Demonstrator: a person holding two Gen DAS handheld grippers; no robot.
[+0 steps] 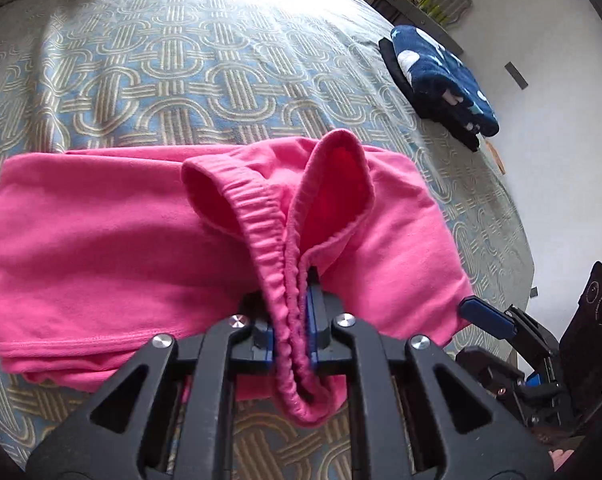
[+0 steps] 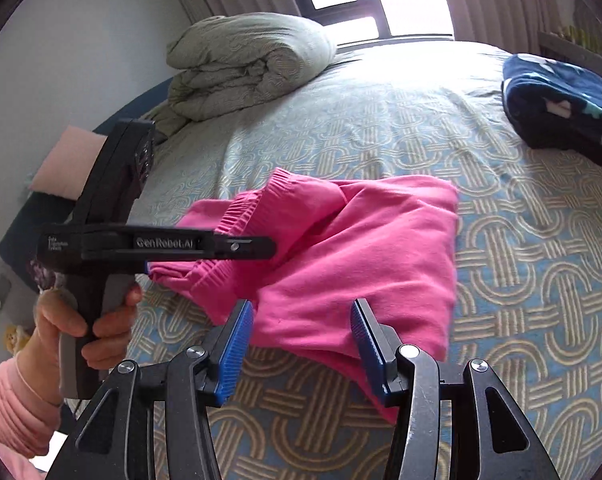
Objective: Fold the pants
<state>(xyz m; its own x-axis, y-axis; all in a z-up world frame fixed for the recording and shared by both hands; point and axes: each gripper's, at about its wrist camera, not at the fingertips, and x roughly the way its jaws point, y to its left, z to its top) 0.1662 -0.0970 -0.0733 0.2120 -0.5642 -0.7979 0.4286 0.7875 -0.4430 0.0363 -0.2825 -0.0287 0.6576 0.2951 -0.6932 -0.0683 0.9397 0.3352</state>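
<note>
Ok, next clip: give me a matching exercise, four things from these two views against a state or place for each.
Things:
1. left hand-held gripper
2. right hand-held gripper
3. bright pink cotton pants
4. navy blue patterned folded fleece

States:
A. lying at the bed's far right edge
B. jaws apart, nothing pressed
C. clamped on an elastic waistband
D. folded mid-bed, waistband lifted

Pairs: 1-C, 2-B, 3-D, 4-A

Bright pink pants, folded into a thick bundle, elastic waistband bunched upward, lying on patterned bedspread
</note>
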